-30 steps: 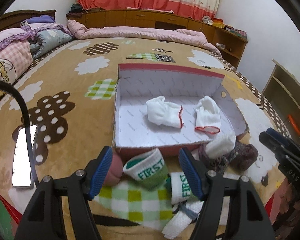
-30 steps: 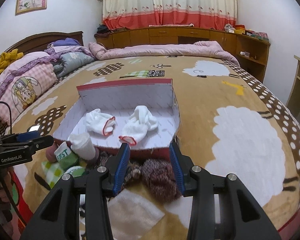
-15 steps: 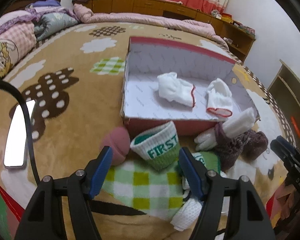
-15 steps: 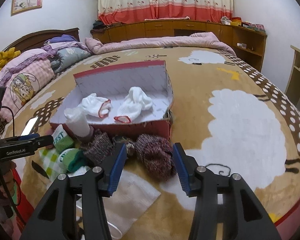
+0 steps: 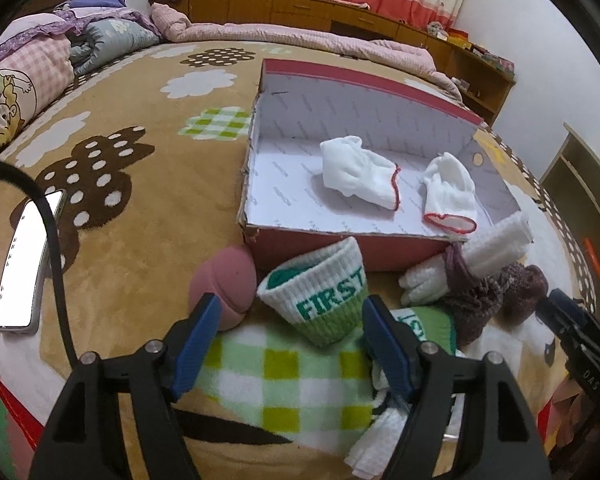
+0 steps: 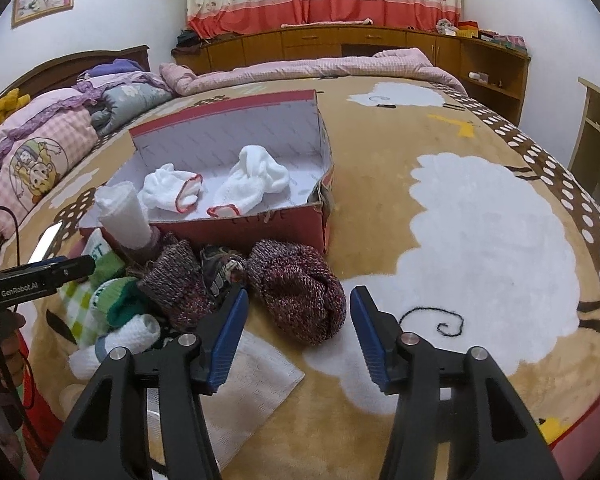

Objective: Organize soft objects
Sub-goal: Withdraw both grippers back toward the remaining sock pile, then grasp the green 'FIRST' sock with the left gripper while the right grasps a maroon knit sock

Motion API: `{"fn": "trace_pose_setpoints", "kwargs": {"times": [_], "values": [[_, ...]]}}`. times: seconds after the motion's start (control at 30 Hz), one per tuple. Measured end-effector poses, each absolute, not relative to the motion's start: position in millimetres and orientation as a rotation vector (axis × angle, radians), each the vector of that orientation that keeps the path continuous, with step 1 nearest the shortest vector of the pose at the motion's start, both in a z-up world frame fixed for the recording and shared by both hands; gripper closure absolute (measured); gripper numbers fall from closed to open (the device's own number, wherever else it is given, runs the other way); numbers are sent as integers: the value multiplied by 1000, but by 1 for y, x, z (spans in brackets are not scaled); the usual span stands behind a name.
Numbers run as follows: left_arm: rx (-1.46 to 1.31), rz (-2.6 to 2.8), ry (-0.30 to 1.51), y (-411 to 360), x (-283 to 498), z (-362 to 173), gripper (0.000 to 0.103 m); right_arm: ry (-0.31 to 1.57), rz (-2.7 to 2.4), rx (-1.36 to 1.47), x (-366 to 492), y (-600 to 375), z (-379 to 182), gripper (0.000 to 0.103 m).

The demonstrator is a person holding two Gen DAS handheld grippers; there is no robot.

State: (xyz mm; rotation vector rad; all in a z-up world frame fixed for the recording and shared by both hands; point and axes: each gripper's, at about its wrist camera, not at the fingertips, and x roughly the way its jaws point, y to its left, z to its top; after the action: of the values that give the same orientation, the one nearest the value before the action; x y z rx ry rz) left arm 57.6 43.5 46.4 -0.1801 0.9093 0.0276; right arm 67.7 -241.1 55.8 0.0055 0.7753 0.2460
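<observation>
A red shoebox (image 5: 260,168) (image 6: 284,224) with a white inside lies on the bed and holds two white red-trimmed socks (image 5: 358,178) (image 6: 172,192). Before its near wall lies a heap of soft things. My left gripper (image 5: 292,320), jaws opening, hangs just short of a white-and-green sock roll marked FIRST (image 5: 320,288); nothing is between its pads. A pink ball (image 5: 226,280) sits left of that roll. My right gripper (image 6: 298,312), jaws opening too, straddles the near end of a maroon knitted hat (image 6: 300,292) without pressing on it. A second knit piece (image 6: 176,280) lies to the left.
A phone (image 5: 24,264) with a black cable lies on the blanket at the left. A rolled white towel (image 6: 122,216) leans on the box's near wall. A white cloth (image 6: 252,388) lies flat under my right gripper. Pillows and quilts line the bed's far left; shelves stand at the right.
Both grippers have sunk toward the heap and their jaws have widened. The FIRST roll and the maroon hat now appear larger and closer to the fingertips.
</observation>
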Motion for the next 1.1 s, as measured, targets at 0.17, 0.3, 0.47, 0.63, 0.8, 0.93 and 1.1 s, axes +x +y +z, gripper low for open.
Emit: {"fn": "trace_pose_setpoints", "kwargs": {"times": [0.17, 0.3, 0.47, 0.63, 0.8, 0.93, 1.1], "values": [[-165, 43, 898, 44, 59, 45, 22, 789, 248, 4, 73, -241, 50, 49], [-152, 49, 890, 42, 60, 43, 17, 800, 247, 12, 78, -240, 47, 49], [-100, 92, 873, 37, 65, 38, 14, 823, 249, 47, 84, -242, 40, 49], [-95, 102, 857, 36, 67, 35, 13, 836, 253, 65, 91, -242, 34, 51], [-93, 119, 856, 35, 68, 33, 13, 837, 261, 72, 93, -240, 32, 58], [-113, 107, 856, 34, 66, 34, 13, 834, 265, 65, 91, -238, 32, 59], [-153, 23, 845, 34, 61, 38, 13, 833, 266, 69, 90, -236, 31, 59]]}}
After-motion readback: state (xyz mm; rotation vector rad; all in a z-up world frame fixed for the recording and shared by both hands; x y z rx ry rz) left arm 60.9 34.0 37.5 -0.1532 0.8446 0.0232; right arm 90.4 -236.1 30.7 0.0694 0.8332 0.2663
